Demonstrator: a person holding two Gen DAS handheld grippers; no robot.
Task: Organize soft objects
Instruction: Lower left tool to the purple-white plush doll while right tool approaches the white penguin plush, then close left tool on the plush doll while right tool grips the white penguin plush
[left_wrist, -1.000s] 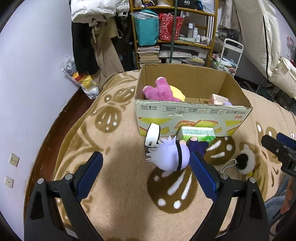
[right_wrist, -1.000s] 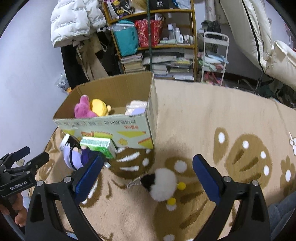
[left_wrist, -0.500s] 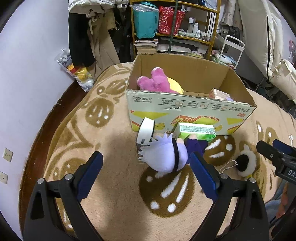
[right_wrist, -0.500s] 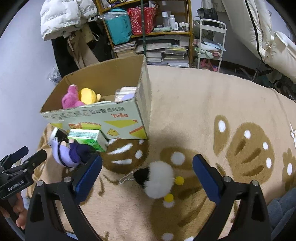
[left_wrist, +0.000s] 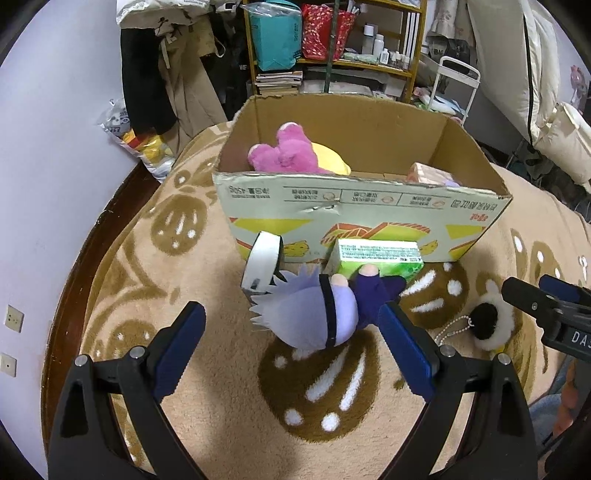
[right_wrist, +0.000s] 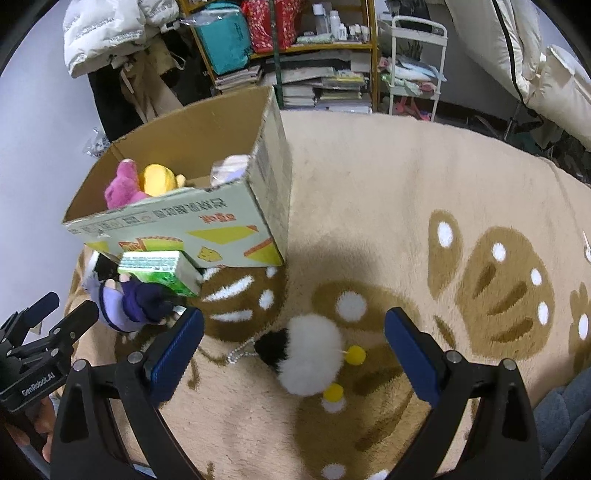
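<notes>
**Two open grippers poised over plush toys on a patterned rug**

Left wrist view: the left gripper (left_wrist: 291, 328) fills the lower frame, its blue-padded jaws spread wide and holding nothing. Between the jaw tips, at centre frame, a lavender-haired plush doll (left_wrist: 314, 314) lies on the rug. Whether the right-hand pad touches its dark purple body cannot be told. Just above the doll, a green carton (left_wrist: 380, 254) and a white box with a black edge (left_wrist: 262, 262) stand against the front of a cardboard box (left_wrist: 362, 206). Inside the box, upper centre, sit a pink plush (left_wrist: 284, 155) and a yellow plush (left_wrist: 328, 158), with a pale packet (left_wrist: 428, 173) at the right.

Right wrist view: the right gripper (right_wrist: 293, 339) occupies the lower frame, its jaws also wide apart and empty. Between them, lower centre, a fluffy white and black plush keychain (right_wrist: 306, 354) lies on the rug with yellow pom-poms and a bead chain. The doll, the carton and the cardboard box appear at middle left. The left gripper enters at the lower left edge, with part of a hand (right_wrist: 42, 417) below it.

The beige rug (right_wrist: 388, 184) bears brown animal shapes with white spots. Cluttered shelves (left_wrist: 332, 55) fill the top of both views.
</notes>
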